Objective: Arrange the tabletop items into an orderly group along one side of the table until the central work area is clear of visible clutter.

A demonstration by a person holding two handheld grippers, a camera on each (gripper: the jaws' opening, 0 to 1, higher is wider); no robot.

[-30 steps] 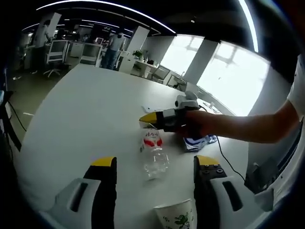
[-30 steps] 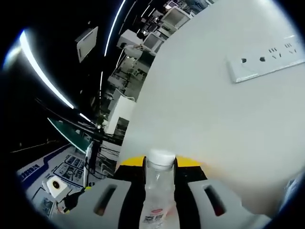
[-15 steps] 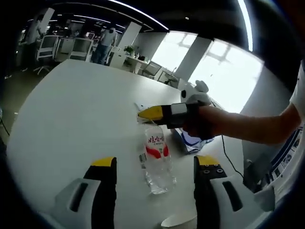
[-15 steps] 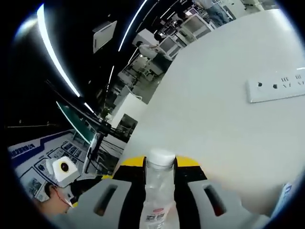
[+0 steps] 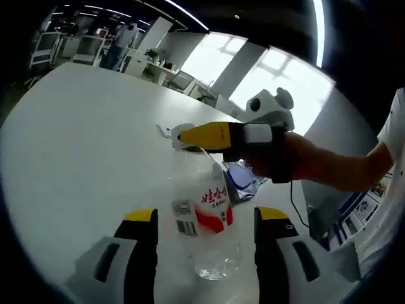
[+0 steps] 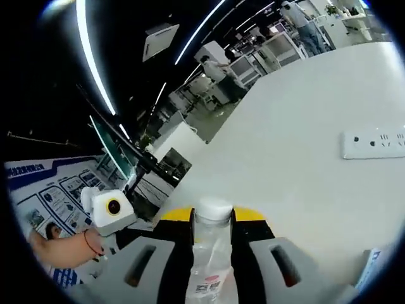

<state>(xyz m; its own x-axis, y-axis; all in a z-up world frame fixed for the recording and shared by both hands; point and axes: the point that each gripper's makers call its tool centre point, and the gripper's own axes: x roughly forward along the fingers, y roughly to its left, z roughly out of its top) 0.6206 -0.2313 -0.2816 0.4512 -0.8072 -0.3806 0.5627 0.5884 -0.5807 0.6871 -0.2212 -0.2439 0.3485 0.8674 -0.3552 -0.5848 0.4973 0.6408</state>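
Left gripper view: the bottle (image 5: 205, 218) had grown much larger against the earlier pictures and now sat between this view's own jaws, where before it lay further ahead on the table (image 5: 76, 139). The paper cup at the bottom edge had dropped out of sight, so much of that was the camera closing in. The right gripper (image 5: 190, 136) held the bottle by its neck, yellow tips clamped just under the cap, with the hand (image 5: 285, 161) behind it. The left gripper (image 5: 205, 218) stood spread wide, jaws either side of the bottle's body, no contact visible. A blue-and-white packet (image 5: 243, 180) lay just beyond the bottle.

Right gripper view: the background had swung. The power strip (image 6: 373, 144) had slid lower and to the right, and the other gripper's white camera box plus a hand (image 6: 63, 247) had come in at lower left. The bottle itself sat unchanged in frame, neck pinched between the jaws of the right gripper (image 6: 212, 221), cap above them.

Judgement: the bottle looked lifted or dragged toward the left gripper, likely a handover or a carry to the table's side. Whether its base touched the table could not be told. Grouping not done yet.
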